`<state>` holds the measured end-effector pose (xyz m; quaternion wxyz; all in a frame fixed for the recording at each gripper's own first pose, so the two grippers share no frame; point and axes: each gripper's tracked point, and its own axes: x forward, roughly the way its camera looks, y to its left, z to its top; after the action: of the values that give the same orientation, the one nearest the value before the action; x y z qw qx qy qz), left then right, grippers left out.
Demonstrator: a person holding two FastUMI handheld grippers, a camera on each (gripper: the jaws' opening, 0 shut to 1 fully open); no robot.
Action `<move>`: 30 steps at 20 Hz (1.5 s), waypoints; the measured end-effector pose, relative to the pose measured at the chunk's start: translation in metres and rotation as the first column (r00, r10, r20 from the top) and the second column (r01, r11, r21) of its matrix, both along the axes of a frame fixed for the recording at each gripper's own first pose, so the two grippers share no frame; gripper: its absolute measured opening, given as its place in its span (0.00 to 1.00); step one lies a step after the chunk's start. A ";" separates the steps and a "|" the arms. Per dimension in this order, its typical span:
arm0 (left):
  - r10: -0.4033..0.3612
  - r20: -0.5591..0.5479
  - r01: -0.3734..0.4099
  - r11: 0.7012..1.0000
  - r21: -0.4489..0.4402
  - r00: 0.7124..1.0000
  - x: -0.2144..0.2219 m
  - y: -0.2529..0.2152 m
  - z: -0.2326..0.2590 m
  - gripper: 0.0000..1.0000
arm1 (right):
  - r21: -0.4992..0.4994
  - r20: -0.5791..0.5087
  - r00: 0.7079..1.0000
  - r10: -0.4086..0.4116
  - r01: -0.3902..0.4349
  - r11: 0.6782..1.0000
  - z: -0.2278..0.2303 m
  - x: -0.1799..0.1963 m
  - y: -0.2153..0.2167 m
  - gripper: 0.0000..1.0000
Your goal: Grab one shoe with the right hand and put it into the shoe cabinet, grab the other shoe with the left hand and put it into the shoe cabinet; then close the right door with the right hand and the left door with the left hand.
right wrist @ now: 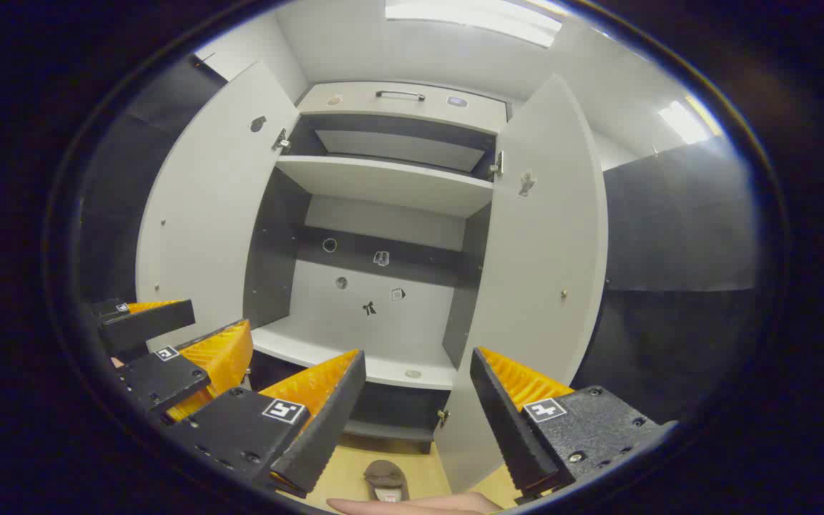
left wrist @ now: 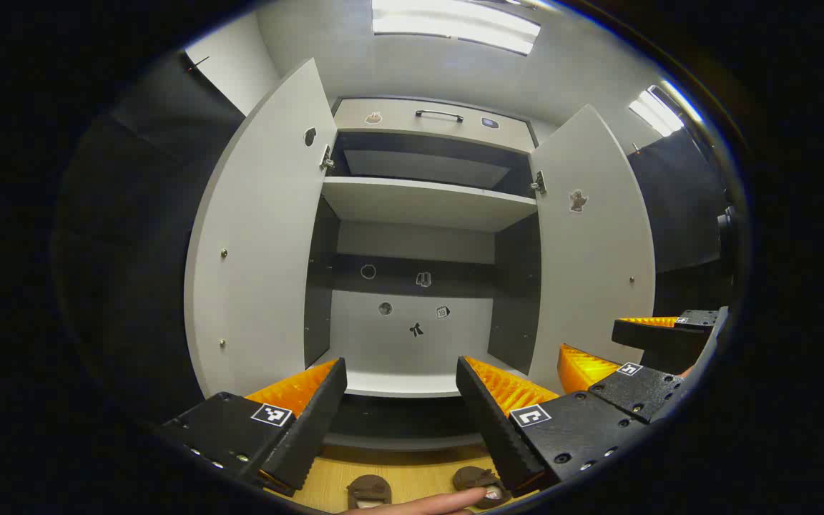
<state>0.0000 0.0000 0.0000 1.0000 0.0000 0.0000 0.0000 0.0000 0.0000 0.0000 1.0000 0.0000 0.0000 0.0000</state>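
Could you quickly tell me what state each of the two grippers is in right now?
Left gripper: open, holding nothing, aimed at the open white shoe cabinet.
Right gripper: open, holding nothing; a brown shoe lies on the wooden floor below it.

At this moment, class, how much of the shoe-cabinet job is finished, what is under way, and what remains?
Nothing is done yet: both shoes sit on the floor and the shoe cabinet shelves look bare. Under way: the left hand-held gripper and right hand-held gripper hang open and empty, facing the cabinet. Left: store each shoe, then shut the right door and left door, both wide open.
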 end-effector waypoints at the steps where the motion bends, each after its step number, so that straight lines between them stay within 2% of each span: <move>1: 0.003 0.003 -0.003 1.000 0.005 1.000 0.000 0.001 0.000 0.95 | 0.001 0.000 1.000 -0.002 0.002 1.000 0.000 -0.001 0.000 0.96; 13: -0.010 -0.007 0.010 1.000 -0.001 1.000 0.002 -0.001 -0.003 0.94 | -0.002 -0.006 1.000 -0.019 0.019 1.000 -0.001 -0.001 0.000 0.94; 17: 0.014 -0.008 -0.014 0.999 0.031 1.000 0.003 0.006 -0.004 0.94 | -0.034 0.002 1.000 -0.004 0.004 0.999 -0.005 0.005 0.004 0.94; 20: 0.074 -0.007 -0.073 0.993 0.088 0.997 0.000 0.020 -0.006 0.94 | -0.027 -0.027 0.999 0.018 -0.019 0.999 -0.020 0.008 0.010 0.94; 22: 0.112 -0.014 -0.110 0.989 0.098 0.994 -0.004 0.028 -0.006 0.94 | -0.023 -0.063 0.998 0.027 -0.029 0.999 -0.037 0.015 0.010 0.94; 26: 0.250 -0.073 -0.240 0.964 0.115 0.966 -0.013 0.068 -0.019 0.95 | 0.005 -0.175 0.982 0.067 -0.067 0.998 -0.095 0.024 0.014 0.94; 28: 0.307 -0.110 -0.288 0.944 0.159 0.945 -0.011 0.086 -0.032 0.95 | 0.021 -0.247 0.965 0.090 -0.087 0.996 -0.142 0.027 0.019 0.94; 30: 0.345 -0.124 -0.308 0.920 0.243 0.930 -0.007 0.095 -0.042 0.96 | 0.037 -0.335 0.935 0.118 -0.112 0.993 -0.200 0.029 0.026 0.94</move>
<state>-0.0074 0.0954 -0.0416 0.9762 0.1105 0.0824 0.1673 0.0288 0.0261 -0.2003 0.9835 0.0088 0.1707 0.0585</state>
